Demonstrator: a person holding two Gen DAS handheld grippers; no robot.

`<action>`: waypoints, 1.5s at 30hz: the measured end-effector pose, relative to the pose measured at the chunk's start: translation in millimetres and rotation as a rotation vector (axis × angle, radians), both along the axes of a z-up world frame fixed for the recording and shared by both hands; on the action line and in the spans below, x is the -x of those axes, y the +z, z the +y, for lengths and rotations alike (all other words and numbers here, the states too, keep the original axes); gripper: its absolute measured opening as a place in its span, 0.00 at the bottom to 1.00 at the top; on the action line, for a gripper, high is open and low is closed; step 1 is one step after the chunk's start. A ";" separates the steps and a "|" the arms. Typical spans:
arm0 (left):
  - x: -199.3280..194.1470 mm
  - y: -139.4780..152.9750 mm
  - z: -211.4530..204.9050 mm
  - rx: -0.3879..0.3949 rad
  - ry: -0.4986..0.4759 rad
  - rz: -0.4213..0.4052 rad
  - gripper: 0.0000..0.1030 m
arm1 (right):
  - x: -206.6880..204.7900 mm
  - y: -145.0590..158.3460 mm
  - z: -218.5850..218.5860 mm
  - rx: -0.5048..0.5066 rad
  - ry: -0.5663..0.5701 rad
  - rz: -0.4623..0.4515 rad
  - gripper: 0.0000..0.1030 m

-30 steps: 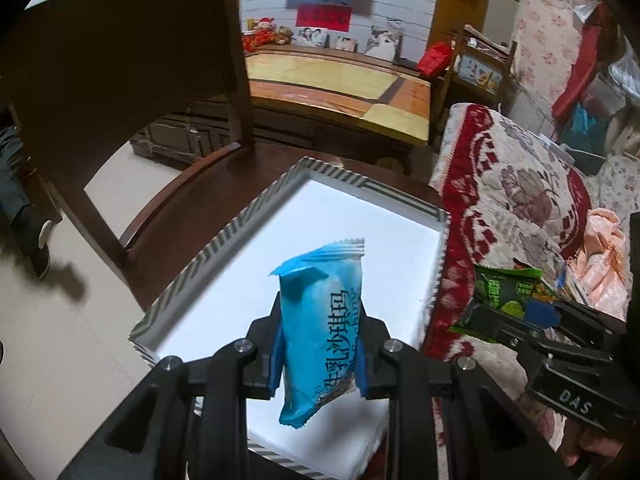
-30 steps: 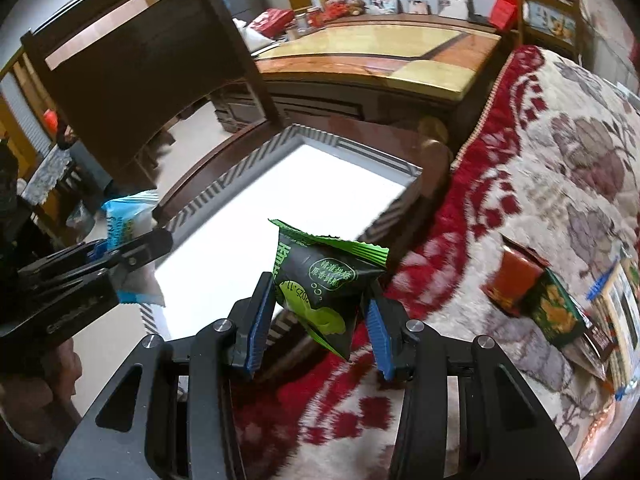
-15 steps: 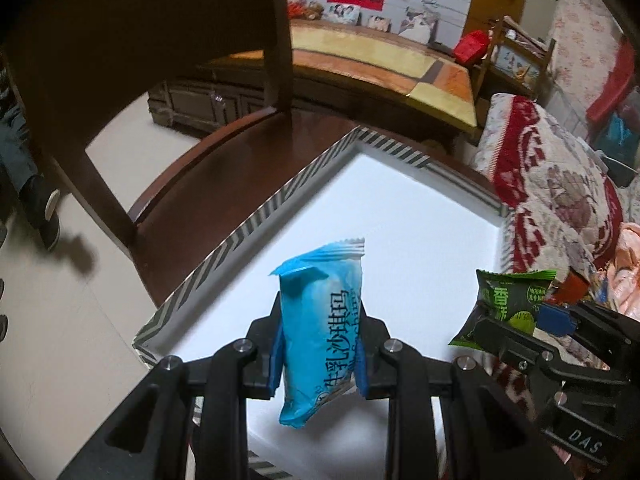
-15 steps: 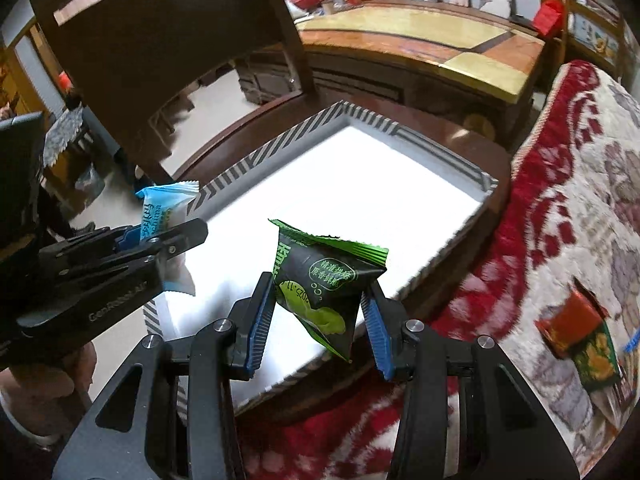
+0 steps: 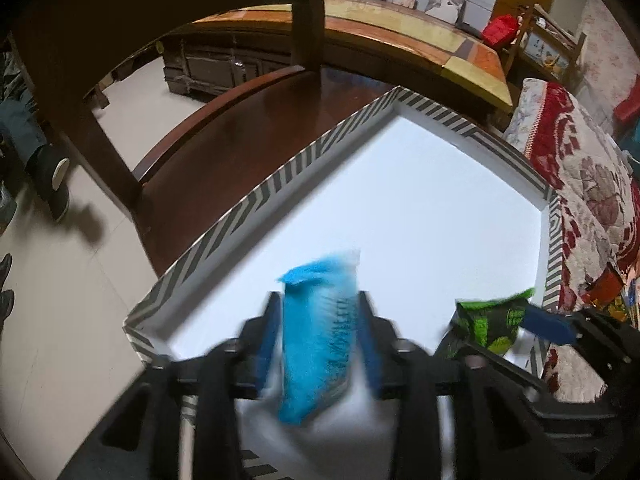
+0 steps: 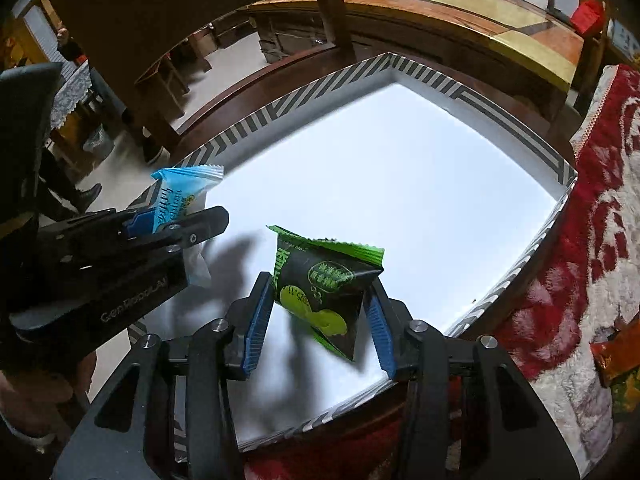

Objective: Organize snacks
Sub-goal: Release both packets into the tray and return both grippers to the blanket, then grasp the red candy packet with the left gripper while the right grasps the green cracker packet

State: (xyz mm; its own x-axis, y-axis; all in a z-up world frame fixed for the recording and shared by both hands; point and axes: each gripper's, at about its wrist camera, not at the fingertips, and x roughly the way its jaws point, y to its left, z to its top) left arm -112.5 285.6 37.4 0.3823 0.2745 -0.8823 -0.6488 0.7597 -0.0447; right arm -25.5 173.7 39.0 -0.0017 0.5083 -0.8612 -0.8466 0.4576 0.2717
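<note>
Left wrist view: at lower centre, the left gripper [image 5: 318, 338] is seen with its jaws just opened, the blurred blue snack packet [image 5: 316, 336] loose between them over the white tray [image 5: 280, 184]. Right wrist view: the right gripper [image 6: 318, 322] has likewise just been spread, and the green snack packet [image 6: 324, 288] sits tilted between its parted pads above the tray's lower middle.

Left tongs [image 5: 318, 338], right tongs [image 6: 318, 322], both just opening

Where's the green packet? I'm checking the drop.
In the right wrist view the green packet sits between the right gripper's just-opening jaws, above the white tray.
</note>
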 end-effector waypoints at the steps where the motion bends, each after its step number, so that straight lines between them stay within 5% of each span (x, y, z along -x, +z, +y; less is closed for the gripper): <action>1: 2.0 0.3 0.1 0.001 0.005 -0.005 0.66 | -0.3 2.1 -3.5 -0.009 -0.008 0.002 0.59; 13: 16.8 36.9 -22.5 -0.029 0.012 -0.087 0.77 | -8.5 34.8 -76.9 -0.108 -0.146 0.031 0.60; 22: -13.7 65.8 -83.1 -0.029 -0.144 -0.161 0.84 | -26.7 44.5 -160.6 -0.124 -0.290 0.032 0.60; 36: -78.4 44.9 -177.8 0.070 -0.384 -0.152 0.84 | -51.2 24.4 -289.1 -0.062 -0.509 -0.010 0.60; 45: -129.6 21.9 -215.6 0.081 -0.511 -0.088 0.84 | -66.3 17.5 -303.1 -0.096 -0.542 0.029 0.60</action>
State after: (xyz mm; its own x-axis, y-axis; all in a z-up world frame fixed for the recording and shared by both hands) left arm 17.1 70.0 59.3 0.5232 -0.0339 -0.8515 -0.1871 0.9703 -0.1536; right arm 40.9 -129.4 56.5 0.2596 0.5193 -0.8142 -0.4882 0.7980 0.3533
